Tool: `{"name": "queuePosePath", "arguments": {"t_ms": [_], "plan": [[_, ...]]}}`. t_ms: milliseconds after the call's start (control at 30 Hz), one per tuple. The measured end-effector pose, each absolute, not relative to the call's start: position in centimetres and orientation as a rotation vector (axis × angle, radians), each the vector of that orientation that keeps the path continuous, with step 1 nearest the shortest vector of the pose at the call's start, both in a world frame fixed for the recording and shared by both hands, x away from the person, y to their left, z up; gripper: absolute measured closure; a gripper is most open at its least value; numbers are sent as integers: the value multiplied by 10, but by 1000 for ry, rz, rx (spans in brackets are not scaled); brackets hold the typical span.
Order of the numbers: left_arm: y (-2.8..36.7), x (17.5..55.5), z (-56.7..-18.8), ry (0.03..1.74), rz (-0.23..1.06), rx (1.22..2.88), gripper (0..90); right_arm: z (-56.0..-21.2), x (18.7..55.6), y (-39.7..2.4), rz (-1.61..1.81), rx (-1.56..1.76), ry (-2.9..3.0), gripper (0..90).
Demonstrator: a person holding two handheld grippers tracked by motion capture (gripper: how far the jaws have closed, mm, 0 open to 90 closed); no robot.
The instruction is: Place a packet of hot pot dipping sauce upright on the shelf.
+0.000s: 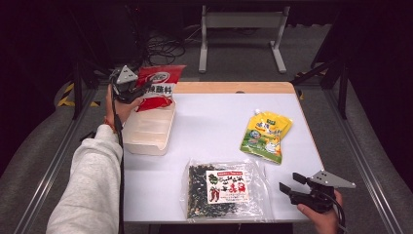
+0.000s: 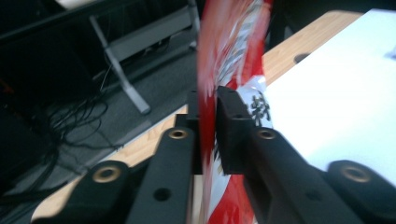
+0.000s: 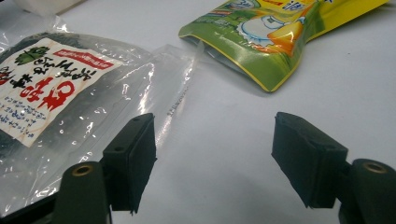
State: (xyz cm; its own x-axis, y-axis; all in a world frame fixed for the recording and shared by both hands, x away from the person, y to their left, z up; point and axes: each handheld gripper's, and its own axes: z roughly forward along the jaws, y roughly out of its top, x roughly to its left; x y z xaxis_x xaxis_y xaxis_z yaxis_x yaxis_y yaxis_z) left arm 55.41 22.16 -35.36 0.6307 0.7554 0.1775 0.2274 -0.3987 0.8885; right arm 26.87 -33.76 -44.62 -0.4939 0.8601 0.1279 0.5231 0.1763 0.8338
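1. High view puts your left tongs (image 1: pixel 130 87) at the far left corner of the white tabletop (image 1: pixel 214 122), lifted above a shallow beige plastic tray (image 1: pixel 146 132).
2. Your left tongs are clenched on a red and white printed foil packet (image 1: pixel 158 87), which hangs in the air over the far end of that tray.
3. Left gripper view shows the two black jaws pressed close together with the blurred packet (image 2: pixel 231 56) pinched edge-on between them, the tongs (image 2: pixel 208 135) pointing past the wooden rim of the tabletop (image 2: pixel 327 107).
4. Your right tongs (image 1: pixel 291 187) sit at the near right corner, held low over the tabletop by your right hand (image 1: pixel 321 217).
5. Right gripper view shows those tongs (image 3: pixel 212 161) released, jaws wide apart with bare tabletop (image 3: pixel 224 140) between them.
6. Just beside the right tongs lies a clear plastic bag of dark dried seaweed with a white and red label (image 1: pixel 221 187), flat at the near edge; its transparent edge (image 3: pixel 93 107) reaches close to one jaw.
7. A yellow and green spouted pouch (image 1: pixel 265 135) lies flat farther back on the right (image 3: pixel 275 37), apart from the seaweed bag.
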Motion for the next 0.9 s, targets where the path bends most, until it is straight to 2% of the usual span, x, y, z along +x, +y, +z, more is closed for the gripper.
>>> {"name": "queuePosePath", "arguments": {"t_ms": [67,100,167,433,800,900], "plan": [[222,557,-358,812,702,1958,761,-446,269,-337,1246,1303,2098,301],[224,557,-359,826,698,1950,762,-446,269,-336,1247,1297,2103,299],[229,556,-360,846,662,1927,779,-446,268,-335,1251,1291,2112,298],[236,559,-374,922,582,2031,885,-446,269,-332,1264,1271,2144,291],[236,567,-388,973,539,2110,890,-446,269,-329,1258,1272,2156,289],[237,565,-386,975,539,2087,843,-445,270,-330,1251,1277,2151,288]]}}
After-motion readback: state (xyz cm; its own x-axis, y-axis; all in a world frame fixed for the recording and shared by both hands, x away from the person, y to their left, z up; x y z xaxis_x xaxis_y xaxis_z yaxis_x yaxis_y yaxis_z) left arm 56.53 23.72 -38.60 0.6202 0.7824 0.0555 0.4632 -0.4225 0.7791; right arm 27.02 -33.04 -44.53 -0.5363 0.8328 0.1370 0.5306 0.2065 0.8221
